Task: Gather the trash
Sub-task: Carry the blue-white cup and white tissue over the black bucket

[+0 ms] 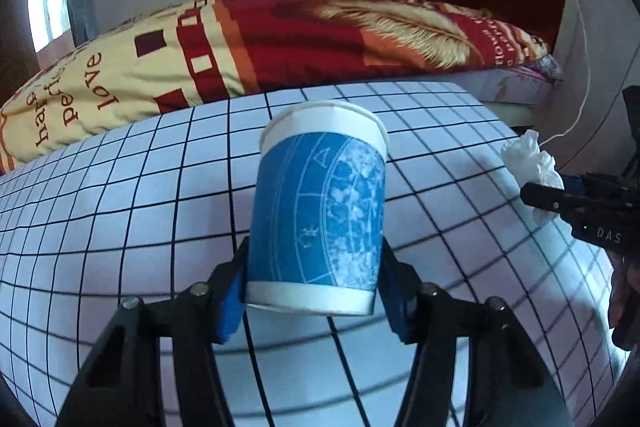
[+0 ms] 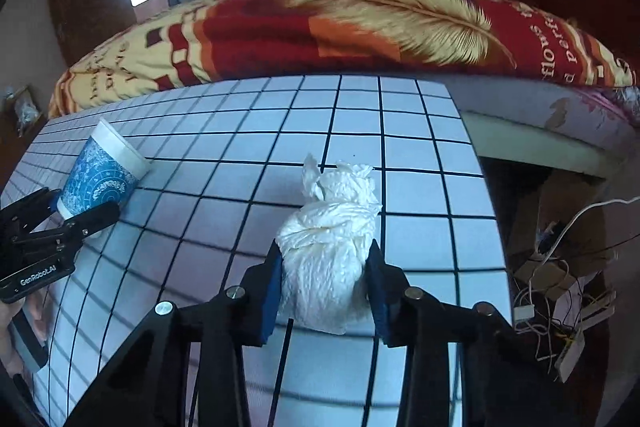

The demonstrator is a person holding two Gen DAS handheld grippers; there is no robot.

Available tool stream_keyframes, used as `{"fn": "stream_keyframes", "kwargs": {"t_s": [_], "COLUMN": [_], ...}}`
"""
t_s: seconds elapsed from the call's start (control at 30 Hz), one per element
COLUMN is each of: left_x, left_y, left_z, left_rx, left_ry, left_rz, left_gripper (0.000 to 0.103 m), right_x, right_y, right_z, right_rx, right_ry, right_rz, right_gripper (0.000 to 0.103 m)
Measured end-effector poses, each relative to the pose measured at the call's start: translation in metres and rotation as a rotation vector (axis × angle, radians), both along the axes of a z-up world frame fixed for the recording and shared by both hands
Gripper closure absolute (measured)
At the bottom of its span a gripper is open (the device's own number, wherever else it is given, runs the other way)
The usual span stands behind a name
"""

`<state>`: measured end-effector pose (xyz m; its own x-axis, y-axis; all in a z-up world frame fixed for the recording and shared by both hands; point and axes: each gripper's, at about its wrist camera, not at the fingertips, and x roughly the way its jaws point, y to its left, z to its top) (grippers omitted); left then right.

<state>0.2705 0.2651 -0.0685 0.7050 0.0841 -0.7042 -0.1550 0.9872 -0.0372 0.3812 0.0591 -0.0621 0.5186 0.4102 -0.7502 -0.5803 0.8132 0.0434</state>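
Note:
A blue patterned paper cup (image 1: 320, 211) with a white rim stands upright between the fingers of my left gripper (image 1: 314, 291), which is shut on its lower part, just above the grid-patterned table (image 1: 120, 227). The cup also shows in the right wrist view (image 2: 102, 173), held by the left gripper (image 2: 86, 215). My right gripper (image 2: 324, 291) is shut on a crumpled white tissue (image 2: 332, 255) above the table (image 2: 420, 247). In the left wrist view the tissue (image 1: 532, 163) and right gripper (image 1: 560, 203) sit at the right edge.
A bed with a red and yellow quilt (image 1: 280, 35) runs along the table's far edge. Past the table's right edge, tangled cables and a power strip (image 2: 560, 291) lie on the floor. A white cable (image 1: 580, 99) hangs by the headboard.

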Motion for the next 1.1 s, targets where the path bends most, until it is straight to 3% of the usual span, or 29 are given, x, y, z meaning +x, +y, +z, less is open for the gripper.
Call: {"fn": "stream_keyframes", "kwargs": {"t_s": [0.27, 0.53, 0.87, 1.1], "left_x": [-0.043, -0.088, -0.135, -0.161], "left_y": [-0.037, -0.072, -0.113, -0.135], "left_z": [0.018, 0.027, 0.045, 0.039], "left_rx": [0.035, 0.014, 0.033, 0.036], "left_ry": [-0.052, -0.081, -0.124, -0.132], "left_rz": [-0.027, -0.044, -0.085, -0.1], "left_gripper": [0.045, 0.045, 0.045, 0.045], "right_x": [-0.049, -0.108, -0.174, -0.211], "right_y": [-0.036, -0.073, -0.139, -0.181], "right_z": [0.021, 0.035, 0.049, 0.044], "right_rx": [0.018, 0.021, 0.088, 0.104], "right_ry": [-0.049, -0.087, -0.12, -0.162], "right_rz": [0.026, 0.037, -0.024, -0.063], "right_gripper": [0.063, 0.063, 0.063, 0.063]}}
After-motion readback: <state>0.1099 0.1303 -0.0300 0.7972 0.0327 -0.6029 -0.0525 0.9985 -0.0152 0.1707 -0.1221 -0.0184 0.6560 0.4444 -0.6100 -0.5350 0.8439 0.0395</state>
